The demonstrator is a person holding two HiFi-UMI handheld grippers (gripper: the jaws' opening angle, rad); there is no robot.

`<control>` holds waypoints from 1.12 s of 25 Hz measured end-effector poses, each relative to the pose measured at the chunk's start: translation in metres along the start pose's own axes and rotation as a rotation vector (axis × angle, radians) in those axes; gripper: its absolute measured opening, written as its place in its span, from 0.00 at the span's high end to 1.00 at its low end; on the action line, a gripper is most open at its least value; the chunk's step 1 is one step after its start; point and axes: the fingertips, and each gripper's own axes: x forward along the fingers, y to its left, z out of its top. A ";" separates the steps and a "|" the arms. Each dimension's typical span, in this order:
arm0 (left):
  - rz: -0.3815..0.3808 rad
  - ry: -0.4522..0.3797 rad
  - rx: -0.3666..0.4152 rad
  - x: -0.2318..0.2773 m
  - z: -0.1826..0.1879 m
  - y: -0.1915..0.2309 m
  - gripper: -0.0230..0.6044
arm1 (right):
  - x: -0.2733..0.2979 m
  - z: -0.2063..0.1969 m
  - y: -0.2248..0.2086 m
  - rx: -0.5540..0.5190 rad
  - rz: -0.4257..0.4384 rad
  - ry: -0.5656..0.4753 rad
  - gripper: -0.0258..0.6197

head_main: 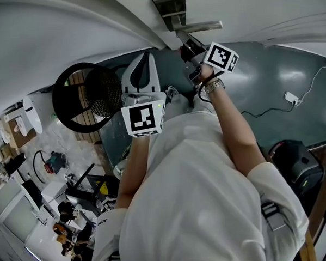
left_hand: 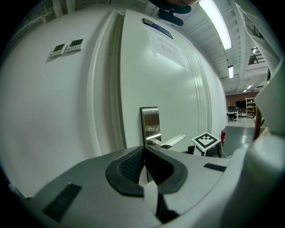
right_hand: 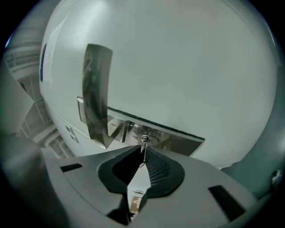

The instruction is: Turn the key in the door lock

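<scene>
Now the right gripper (right_hand: 143,151), at the lower centre of its own view, pinches the key (right_hand: 144,146), which sits in the lock (right_hand: 146,140) beside the door handle (right_hand: 95,98). Turning seems in hand; next comes a steady wrist roll without slipping. The left gripper (left_hand: 144,149) is pressed together, empty.

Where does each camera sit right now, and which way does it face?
Head view: on the person's head, looking steeply down; the white shirt, left gripper and right gripper show.
Left gripper view: rides the left gripper, facing the door's lock plate; its shut, empty jaws show.
Right gripper view: rides the right gripper, close against the lock plate; its jaws pinch the key.
Shared: all three show the door handle.
</scene>
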 end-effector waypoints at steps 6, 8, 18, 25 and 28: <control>-0.057 -0.014 -0.015 0.000 -0.003 0.012 0.95 | -0.004 -0.002 0.006 -0.324 -0.236 0.002 0.92; -0.083 -0.033 -0.023 0.002 0.001 0.015 0.95 | -0.005 -0.002 0.008 -0.400 -0.297 -0.007 0.91; -0.131 -0.064 -0.063 -0.003 -0.007 0.048 0.95 | -0.003 -0.008 0.014 -0.909 -0.637 0.054 0.91; -0.118 -0.094 -0.099 -0.011 -0.004 0.065 0.95 | -0.001 -0.013 0.020 -1.092 -0.773 0.043 0.92; -0.109 -0.085 -0.110 -0.014 -0.011 0.072 0.95 | -0.004 -0.013 0.016 -0.806 -0.610 -0.056 0.92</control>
